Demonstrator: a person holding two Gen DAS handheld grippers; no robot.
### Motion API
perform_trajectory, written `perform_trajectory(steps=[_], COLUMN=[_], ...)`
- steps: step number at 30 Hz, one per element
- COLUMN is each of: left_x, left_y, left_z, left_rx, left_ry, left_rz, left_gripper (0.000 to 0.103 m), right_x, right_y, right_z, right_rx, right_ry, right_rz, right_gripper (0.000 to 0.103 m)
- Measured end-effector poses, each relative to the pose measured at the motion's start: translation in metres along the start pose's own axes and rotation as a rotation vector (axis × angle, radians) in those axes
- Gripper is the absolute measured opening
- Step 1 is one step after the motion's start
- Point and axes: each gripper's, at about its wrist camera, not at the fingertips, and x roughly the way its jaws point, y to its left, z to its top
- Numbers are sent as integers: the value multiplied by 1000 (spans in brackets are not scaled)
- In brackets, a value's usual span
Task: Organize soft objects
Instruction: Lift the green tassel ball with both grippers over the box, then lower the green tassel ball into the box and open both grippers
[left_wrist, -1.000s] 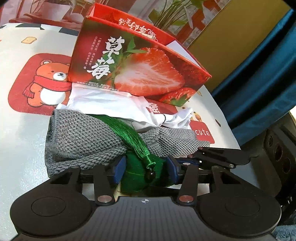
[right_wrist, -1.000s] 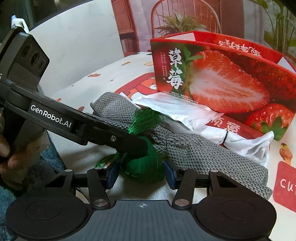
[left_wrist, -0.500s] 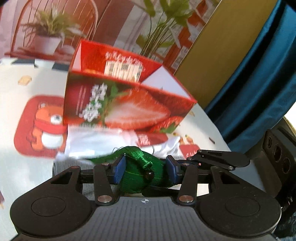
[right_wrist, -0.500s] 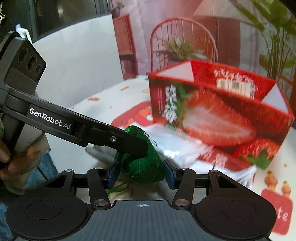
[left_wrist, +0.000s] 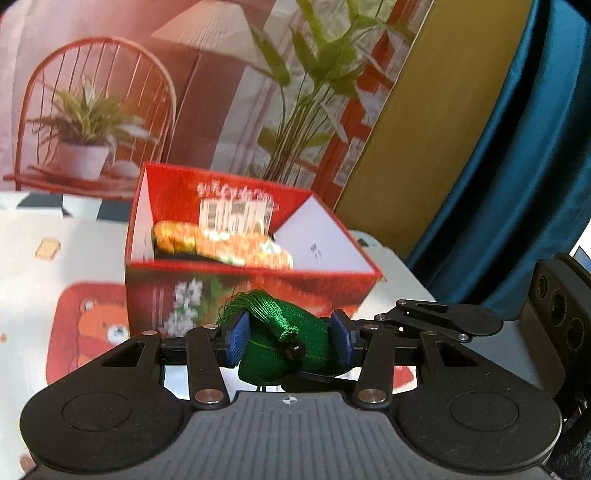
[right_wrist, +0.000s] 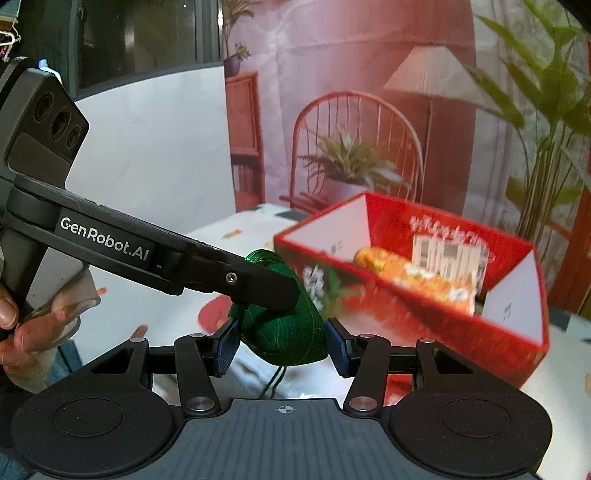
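Printed backdrop of a chair and plants stands behind the cartoon-print table (left_wrist: 44, 236). Both views show the red strawberry box (left_wrist: 255, 288) open, with an orange packet (right_wrist: 413, 277) inside. Left gripper (left_wrist: 288, 341) and right gripper (right_wrist: 282, 345) each pinch the green pouch (left_wrist: 284, 350), held in the air before the box. Only the left view shows its tassel (left_wrist: 251, 306); only the right shows the person's hand (right_wrist: 22, 332).

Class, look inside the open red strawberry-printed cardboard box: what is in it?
Inside the red strawberry-printed cardboard box lies a blurred orange-yellow packet, over something dark. The box's near wall hides the rest of the floor.
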Motion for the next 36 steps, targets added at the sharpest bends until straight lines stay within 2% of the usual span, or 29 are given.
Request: perform_trajectory(steps=[14,22,29,36], left_x=[4,20,48,87], left_y=[0,8,27,54], left_z=[70,106,128,130], left_rx=[38,59,50,13], left_ry=[-115,-160,-152,-73], left_rz=[11,38,59,70], left_gripper=[49,49,49,49], right_x=[9,31,64,107], right_y=[-35,-63,-83,-102], right_z=[74,111,127,125], right_rx=[-64,-108,-125,-126], right_ry=[-107,-150,-149,-78], right_rz=[-34,-57,-67,-57], right_gripper=[47,47,47,47])
